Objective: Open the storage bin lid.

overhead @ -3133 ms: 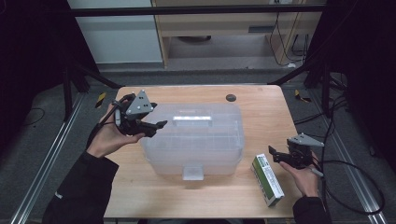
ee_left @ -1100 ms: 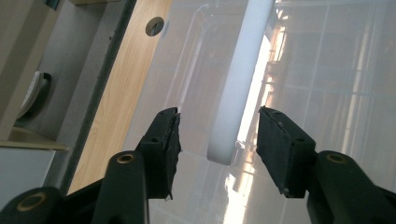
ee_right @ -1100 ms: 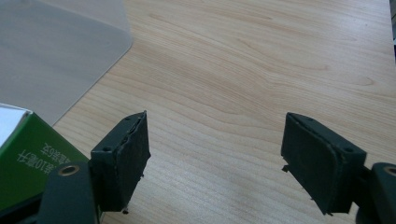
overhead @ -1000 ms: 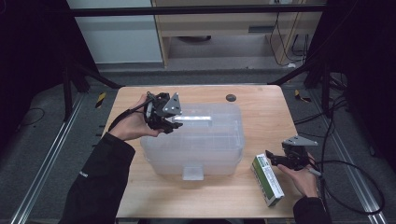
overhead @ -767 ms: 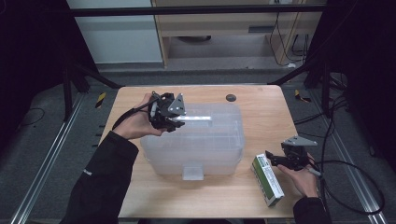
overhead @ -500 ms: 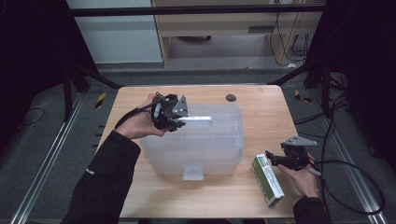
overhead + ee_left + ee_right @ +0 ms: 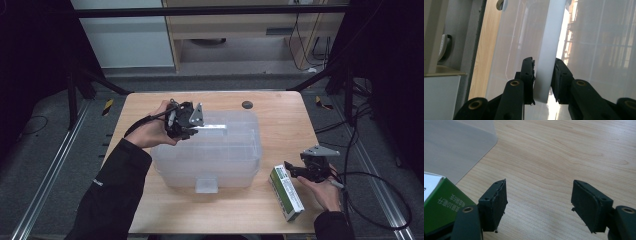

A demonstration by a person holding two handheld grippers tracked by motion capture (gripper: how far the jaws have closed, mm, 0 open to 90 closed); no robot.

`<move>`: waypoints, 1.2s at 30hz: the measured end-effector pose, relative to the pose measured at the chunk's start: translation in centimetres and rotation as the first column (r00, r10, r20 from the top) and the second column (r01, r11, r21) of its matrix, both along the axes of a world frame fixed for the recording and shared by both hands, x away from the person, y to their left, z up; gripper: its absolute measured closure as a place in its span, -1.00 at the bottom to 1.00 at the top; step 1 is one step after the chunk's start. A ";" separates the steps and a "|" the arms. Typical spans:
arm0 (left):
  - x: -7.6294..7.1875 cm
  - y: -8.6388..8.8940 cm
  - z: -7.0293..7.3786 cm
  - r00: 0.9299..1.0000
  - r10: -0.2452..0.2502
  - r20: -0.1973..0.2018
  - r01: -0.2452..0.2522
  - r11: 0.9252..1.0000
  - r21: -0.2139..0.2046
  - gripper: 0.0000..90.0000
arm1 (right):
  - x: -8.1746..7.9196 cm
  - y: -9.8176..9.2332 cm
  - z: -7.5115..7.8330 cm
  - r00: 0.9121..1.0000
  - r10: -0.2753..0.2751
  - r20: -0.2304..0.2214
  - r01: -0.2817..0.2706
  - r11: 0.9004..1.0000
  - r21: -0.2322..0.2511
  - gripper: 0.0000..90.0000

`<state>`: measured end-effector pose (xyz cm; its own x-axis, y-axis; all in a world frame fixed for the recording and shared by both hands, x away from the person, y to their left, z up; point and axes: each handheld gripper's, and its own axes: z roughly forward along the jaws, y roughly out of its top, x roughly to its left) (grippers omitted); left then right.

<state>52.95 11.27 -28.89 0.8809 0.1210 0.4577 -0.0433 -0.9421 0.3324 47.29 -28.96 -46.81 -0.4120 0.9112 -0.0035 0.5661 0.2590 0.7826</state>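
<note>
- Table [image 7: 280, 125]: light wood top, carrying all items noted below.
- Storage box [image 7: 220, 160]: translucent plastic, lid on, standing at the middle of the table. A latch tab [image 7: 206, 184] sits on its near side.
- Handle [image 7: 210, 127]: a white bar lying on the lid [image 7: 235, 137] toward the far left part of the box, running left to right.
- Left hand-held gripper [image 7: 189, 128]: held in the person's left hand [image 7: 152, 132] over the far left corner of the box, pointing right along the lid. Its jaws have just been closing, with the handle [image 7: 547, 55] between them. In the left gripper view the two black pads [image 7: 527, 75] lie against both faces of the white bar: the gripper is pinching the handle at its left end.
- Right hand-held gripper [image 7: 290, 169]: held in the person's right hand [image 7: 327, 192] at the near right of the table, well apart from the left one. Its jaws stand spread, with bare wood between them in the right gripper view [image 7: 539, 202]; nothing is gripped.
- Green carton [image 7: 286, 192]: a long green-and-white box lying flat on the table at the near right, just right of the storage box and just beside the right gripper's left jaw. Its green corner [image 7: 441, 205] shows printed white characters, too small to read.
- Small dark round object [image 7: 246, 104]: on the far edge of the table, behind the storage box, apart from it.
</note>
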 end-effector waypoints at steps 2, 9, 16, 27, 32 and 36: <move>0.0 0.0 0.0 1.000 -0.009 0.009 0.009 1.000 0.007 0.62 | 0.0 0.0 0.1 1.000 0.000 0.000 0.000 1.000 -0.005 -0.31; -0.2 0.0 -0.1 1.000 -0.019 0.024 0.019 1.000 0.013 0.64 | -0.1 -0.3 0.6 1.000 -0.023 0.008 0.023 1.000 0.014 -0.13; -0.4 -0.2 0.0 0.999 -0.030 0.034 0.028 0.999 0.036 0.65 | -0.5 -0.6 1.6 0.999 -0.023 0.032 0.022 0.999 0.036 0.21; 0.0 0.0 0.2 0.999 -0.034 0.014 0.034 0.999 0.021 0.65 | -1.0 -0.1 3.4 0.999 0.018 0.039 -0.021 0.997 0.072 0.64; 0.1 0.0 0.3 0.999 -0.038 0.017 0.038 0.999 0.018 0.65 | -1.3 0.3 4.1 0.998 0.036 0.052 -0.040 0.996 0.083 0.77; 0.3 0.1 0.5 0.999 -0.032 0.028 0.031 0.999 0.006 0.64 | -1.9 0.8 5.3 0.995 0.057 0.081 -0.066 0.991 0.118 0.86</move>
<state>53.29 11.37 -28.37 0.8708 0.0910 0.4832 -0.0824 -0.9418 0.3258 45.44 -28.11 -41.49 -0.4702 0.8797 0.0706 0.4884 0.1927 0.8511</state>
